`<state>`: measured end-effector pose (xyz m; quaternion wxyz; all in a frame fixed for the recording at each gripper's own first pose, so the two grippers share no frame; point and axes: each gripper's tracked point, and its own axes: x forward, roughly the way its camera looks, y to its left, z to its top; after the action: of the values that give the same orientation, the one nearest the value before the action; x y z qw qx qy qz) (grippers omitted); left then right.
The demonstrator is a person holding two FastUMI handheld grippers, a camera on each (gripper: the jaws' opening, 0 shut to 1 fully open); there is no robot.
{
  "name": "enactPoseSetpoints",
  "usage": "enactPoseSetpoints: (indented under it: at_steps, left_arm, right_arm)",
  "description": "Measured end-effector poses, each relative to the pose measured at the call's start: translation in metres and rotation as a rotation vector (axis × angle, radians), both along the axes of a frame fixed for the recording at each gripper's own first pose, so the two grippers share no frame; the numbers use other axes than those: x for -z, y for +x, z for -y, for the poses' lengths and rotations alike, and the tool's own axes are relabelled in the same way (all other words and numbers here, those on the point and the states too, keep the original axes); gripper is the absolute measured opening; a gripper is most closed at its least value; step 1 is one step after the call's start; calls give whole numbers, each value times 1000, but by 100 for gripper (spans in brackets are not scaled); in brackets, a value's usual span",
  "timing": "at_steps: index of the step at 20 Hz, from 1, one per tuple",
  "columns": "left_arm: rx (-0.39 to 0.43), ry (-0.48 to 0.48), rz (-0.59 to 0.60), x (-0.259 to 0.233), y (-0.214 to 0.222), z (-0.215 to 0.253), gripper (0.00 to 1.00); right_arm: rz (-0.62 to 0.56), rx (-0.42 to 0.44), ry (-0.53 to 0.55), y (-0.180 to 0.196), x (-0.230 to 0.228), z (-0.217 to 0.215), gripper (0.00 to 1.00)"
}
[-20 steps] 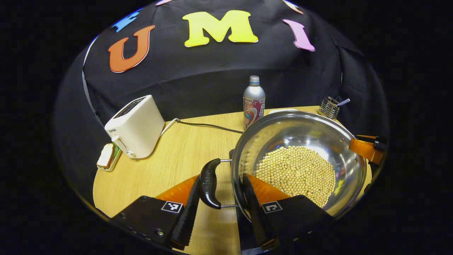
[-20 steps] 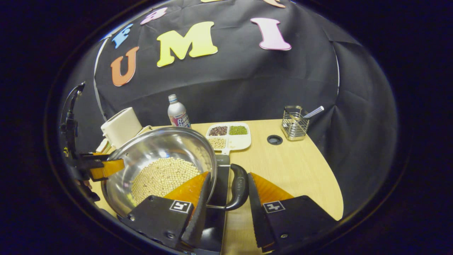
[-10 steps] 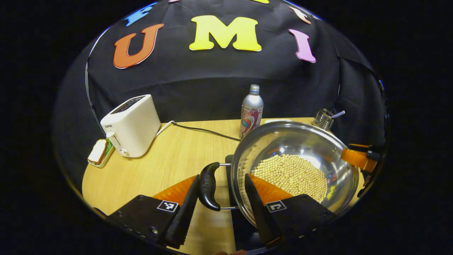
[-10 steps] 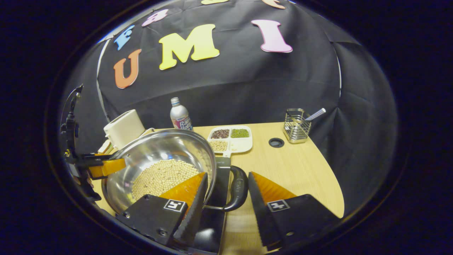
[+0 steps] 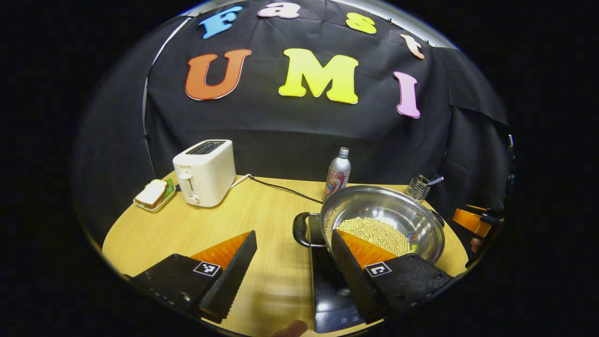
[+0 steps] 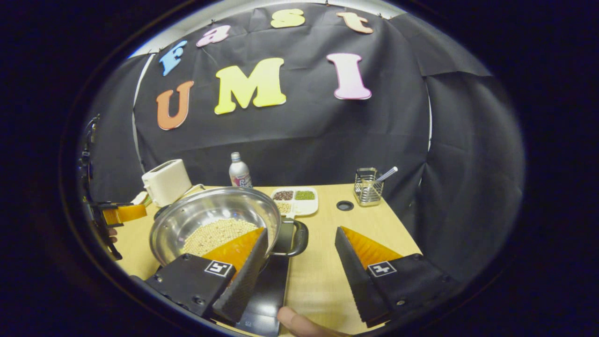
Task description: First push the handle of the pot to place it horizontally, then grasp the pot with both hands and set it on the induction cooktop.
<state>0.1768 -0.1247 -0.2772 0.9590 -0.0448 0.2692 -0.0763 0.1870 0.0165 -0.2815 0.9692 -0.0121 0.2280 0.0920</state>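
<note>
Worktop [image 5: 262, 215] carries everything; landmark is the induction cooktop [image 5: 327, 285], a dark slab at the near edge. Pot [image 5: 388, 220] of pale beans sits on the cooktop, its base over the far part of the slab, so the set-down looks done. Pot side handles [image 5: 301, 229] lie level, one toward each claw, so the handle-push step also reads as finished. Left claw [image 5: 292, 269] is spread wide, pinching nothing, apart from the near handle, on the cooktop's left side. Right claw [image 6: 299, 269] is likewise spread and empty, on the cooktop's right side, clear of its handle [image 6: 297, 238]. Judged: task essentially complete, only backing both claws away remains.
</note>
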Motion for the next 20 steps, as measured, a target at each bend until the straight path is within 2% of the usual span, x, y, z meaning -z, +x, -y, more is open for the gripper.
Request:
enactPoseSetpoints:
  at_steps: [4, 11, 12, 13, 16, 19, 20]
  left_arm:
    - [-5, -16, 60, -32, -35, -6, 96]
    - [-48, 70, 211, -89, -99, -19, 95]
    - [-47, 72, 226, -94, -107, -18, 95]
    - [-45, 68, 243, -101, -117, -14, 95]
    - [-33, 54, 290, -118, -142, -8, 95]
    - [-37, 40, 318, -140, -173, -8, 95]
    - [-30, 33, 333, -148, -184, -8, 95]
  right_arm:
    - [47, 34, 28, -33, -25, 13, 90]
    - [152, 12, 74, -102, -70, 7, 89]
    - [165, 9, 75, -113, -74, 6, 91]
    - [184, 2, 82, -124, -82, 4, 97]
    - [249, -5, 95, -154, -105, 1, 96]
    - [301, 21, 88, -184, -125, 9, 99]
    - [314, 23, 85, -196, -133, 9, 96]
